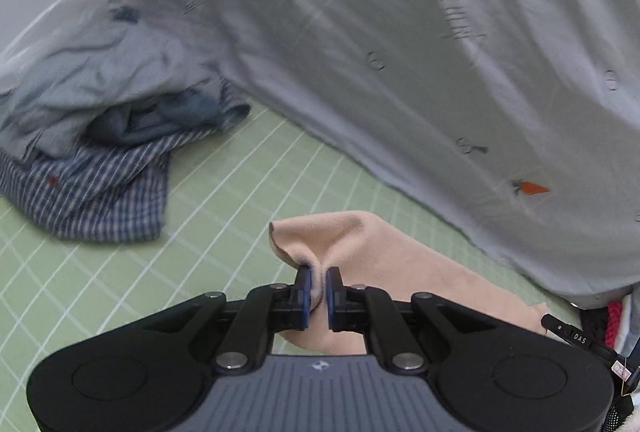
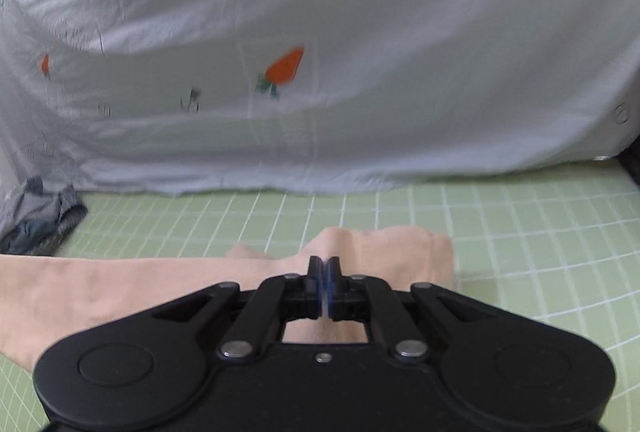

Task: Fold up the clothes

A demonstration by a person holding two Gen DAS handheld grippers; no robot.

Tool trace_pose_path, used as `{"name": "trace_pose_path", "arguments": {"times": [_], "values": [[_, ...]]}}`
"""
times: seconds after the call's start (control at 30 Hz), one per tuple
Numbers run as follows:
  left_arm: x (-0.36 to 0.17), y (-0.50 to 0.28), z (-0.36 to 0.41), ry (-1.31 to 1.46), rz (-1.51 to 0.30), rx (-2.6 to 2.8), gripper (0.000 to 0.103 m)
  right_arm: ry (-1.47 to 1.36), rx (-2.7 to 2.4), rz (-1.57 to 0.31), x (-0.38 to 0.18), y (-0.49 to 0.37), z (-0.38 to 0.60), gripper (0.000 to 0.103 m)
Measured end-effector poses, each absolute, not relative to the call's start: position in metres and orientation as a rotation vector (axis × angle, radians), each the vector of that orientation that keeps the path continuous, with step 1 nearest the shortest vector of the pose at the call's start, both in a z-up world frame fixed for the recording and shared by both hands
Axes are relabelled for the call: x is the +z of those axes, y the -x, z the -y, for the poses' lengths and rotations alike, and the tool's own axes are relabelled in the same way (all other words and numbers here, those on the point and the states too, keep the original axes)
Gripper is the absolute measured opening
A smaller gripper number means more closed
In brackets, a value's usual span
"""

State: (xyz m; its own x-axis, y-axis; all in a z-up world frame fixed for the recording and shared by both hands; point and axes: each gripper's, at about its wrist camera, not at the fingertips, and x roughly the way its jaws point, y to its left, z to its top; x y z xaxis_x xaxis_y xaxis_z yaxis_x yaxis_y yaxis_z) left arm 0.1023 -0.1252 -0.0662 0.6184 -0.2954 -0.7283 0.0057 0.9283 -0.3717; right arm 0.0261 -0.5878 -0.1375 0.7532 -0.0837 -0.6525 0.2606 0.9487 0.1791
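Now both the left gripper (image 1: 319,286) and right gripper (image 2: 324,282) pinch the peach cloth (image 1: 384,252) on the near green mat (image 1: 224,191); next, likely a lift and fold.

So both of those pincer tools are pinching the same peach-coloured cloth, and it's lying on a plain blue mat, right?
Nearly. Both the left gripper and the right gripper are indeed shut on the peach cloth, but the mat is light green with a white grid, not plain blue. Both wrist views show it.
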Motion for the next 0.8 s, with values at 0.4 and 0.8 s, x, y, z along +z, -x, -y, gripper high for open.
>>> {"name": "trace_pose_path", "arguments": {"times": [0.4, 0.8], "values": [[-0.136, -0.11, 0.147, 0.356, -1.037, -0.142, 0.009, -0.382, -0.372, -0.704, -0.163, -0.005, 0.606, 0.057], [-0.162, -0.122, 0.137, 0.34, -1.097, -0.055, 0.008, -0.364, -0.312, -0.797, -0.195, -0.041, 0.646, 0.008]]}}
